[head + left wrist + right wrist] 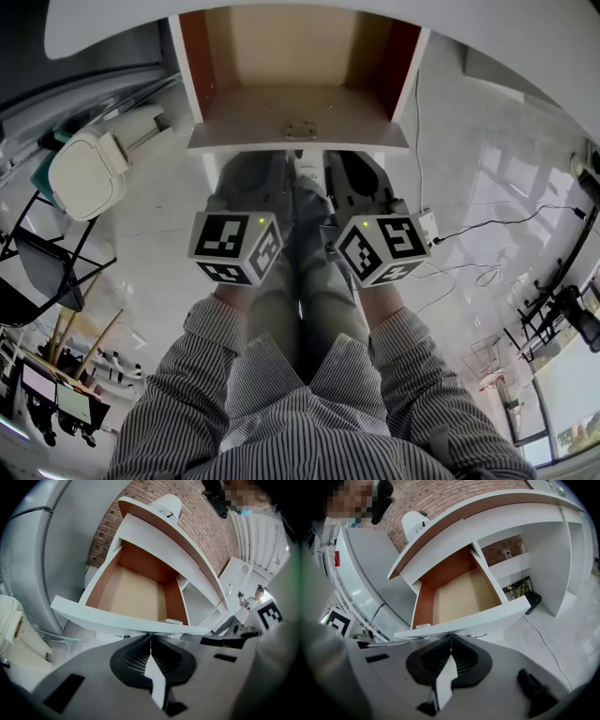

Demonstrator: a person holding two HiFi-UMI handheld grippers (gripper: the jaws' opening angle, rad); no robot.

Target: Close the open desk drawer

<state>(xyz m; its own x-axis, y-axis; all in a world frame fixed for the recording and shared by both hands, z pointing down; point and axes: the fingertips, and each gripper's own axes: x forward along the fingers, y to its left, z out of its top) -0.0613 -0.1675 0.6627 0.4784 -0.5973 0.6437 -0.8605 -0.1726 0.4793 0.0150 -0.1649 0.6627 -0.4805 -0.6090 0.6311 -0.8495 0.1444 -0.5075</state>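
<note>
Step in hand (judged): pushing the drawer home has not visibly begun; both tools are lined up on its front.
Doing it well: set both closed tips flat against the front panel (117, 619), one either side of its middle; push level and together, straight towards the desk, so the box does not skew on its runners; ease off near the end so it does not slam.
Left gripper (151, 638): jaws pressed together along one seam; nothing between them; tips pointing at the lower edge of the front panel, left of its middle; actual contact cannot be confirmed.
Right gripper (451, 637): likewise closed and empty; tips just under the same panel, right of its middle; the two tools lie side by side, close together.
Marker cubes: one on the rear of each tool, nearest the person's striped sleeves (234, 342).
Drawer (459, 592): directly ahead of both tips; pulled far out; tan floor and red-brown side walls bare; nothing inside.
Small metal fitting (301, 129): on the top of the front panel, between the two tools' lines of approach.
Desk (487, 508): white, curved top, above and beyond the drawer.
Floor (469, 178): glossy, pale; a cable (497, 223) trails right of the right gripper.
Brick wall (197, 522): behind the desk.
</note>
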